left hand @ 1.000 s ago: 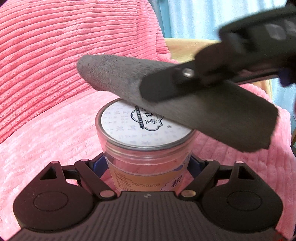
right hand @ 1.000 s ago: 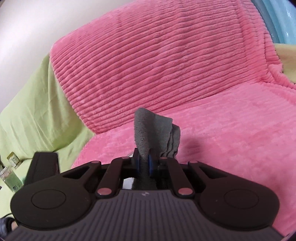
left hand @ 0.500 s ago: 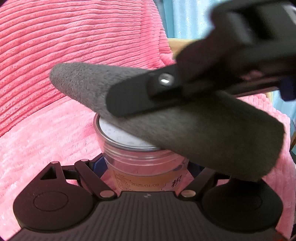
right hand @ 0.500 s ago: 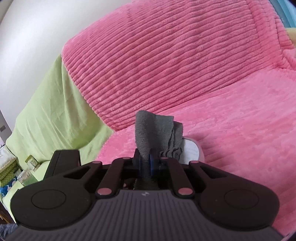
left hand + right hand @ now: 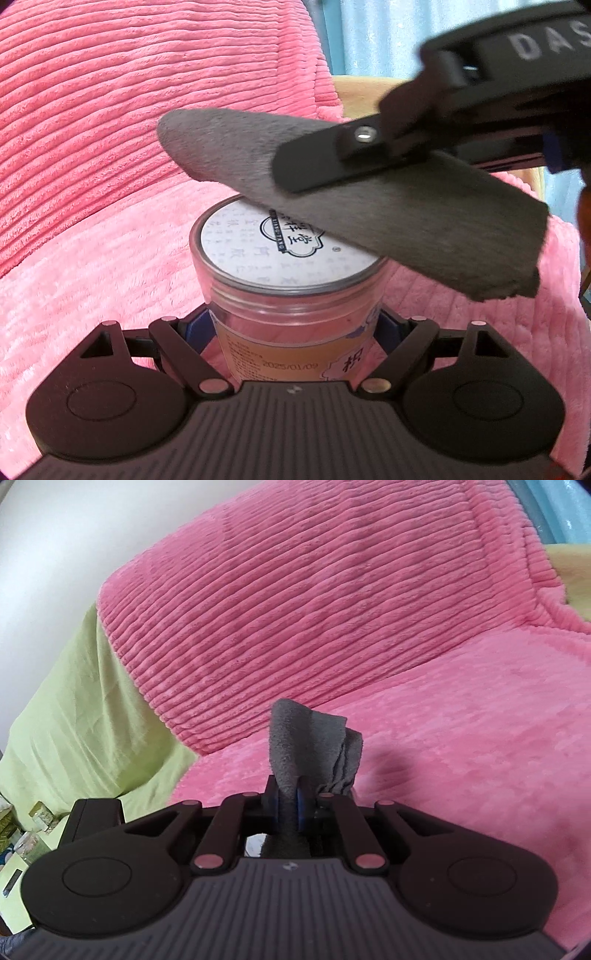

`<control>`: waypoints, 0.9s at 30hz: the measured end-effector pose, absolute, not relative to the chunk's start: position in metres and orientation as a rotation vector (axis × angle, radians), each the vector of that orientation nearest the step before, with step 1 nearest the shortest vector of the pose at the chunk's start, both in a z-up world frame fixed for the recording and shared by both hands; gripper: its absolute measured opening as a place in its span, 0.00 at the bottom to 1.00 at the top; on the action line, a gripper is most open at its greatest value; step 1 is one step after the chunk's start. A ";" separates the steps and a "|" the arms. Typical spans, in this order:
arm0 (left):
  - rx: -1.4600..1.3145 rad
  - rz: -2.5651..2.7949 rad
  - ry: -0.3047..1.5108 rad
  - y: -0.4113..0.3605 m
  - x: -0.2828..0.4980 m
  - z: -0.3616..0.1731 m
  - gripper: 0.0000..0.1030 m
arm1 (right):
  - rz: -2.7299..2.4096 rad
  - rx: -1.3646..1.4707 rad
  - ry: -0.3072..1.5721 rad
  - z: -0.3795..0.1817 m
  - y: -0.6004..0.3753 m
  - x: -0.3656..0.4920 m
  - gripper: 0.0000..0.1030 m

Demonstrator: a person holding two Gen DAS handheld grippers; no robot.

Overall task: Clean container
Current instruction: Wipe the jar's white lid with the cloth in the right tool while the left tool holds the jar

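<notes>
Two grippers busy: left gripper [image 5: 295, 332] clamps the clear container [image 5: 291, 295] upright above the pink blanket [image 5: 110, 147], right gripper [image 5: 288, 805] pinches a folded grey cloth [image 5: 369, 206] lying slantwise across the far edge of its white printed lid [image 5: 284, 254].

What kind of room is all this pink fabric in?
Probably a home living room or bedroom: a ribbed pink blanket drapes what looks like a sofa, a green sheet lies beside it, and blue curtains hang behind.
</notes>
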State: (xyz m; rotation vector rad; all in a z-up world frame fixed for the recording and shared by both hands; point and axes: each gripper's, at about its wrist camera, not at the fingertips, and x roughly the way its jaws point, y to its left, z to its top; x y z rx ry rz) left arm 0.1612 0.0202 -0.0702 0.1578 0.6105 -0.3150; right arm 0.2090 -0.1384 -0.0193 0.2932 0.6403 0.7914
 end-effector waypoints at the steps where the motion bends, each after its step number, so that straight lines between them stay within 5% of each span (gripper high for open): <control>1: 0.158 -0.315 0.611 0.020 0.160 -0.070 0.83 | 0.791 0.292 0.642 -0.019 -0.140 0.207 0.06; 16: 0.145 -0.321 0.611 0.031 0.192 -0.064 0.83 | 0.866 0.408 0.702 -0.025 -0.136 0.208 0.07; 27: 0.140 -0.314 0.616 0.031 0.190 -0.069 0.83 | 0.766 0.147 0.601 -0.010 -0.115 0.203 0.05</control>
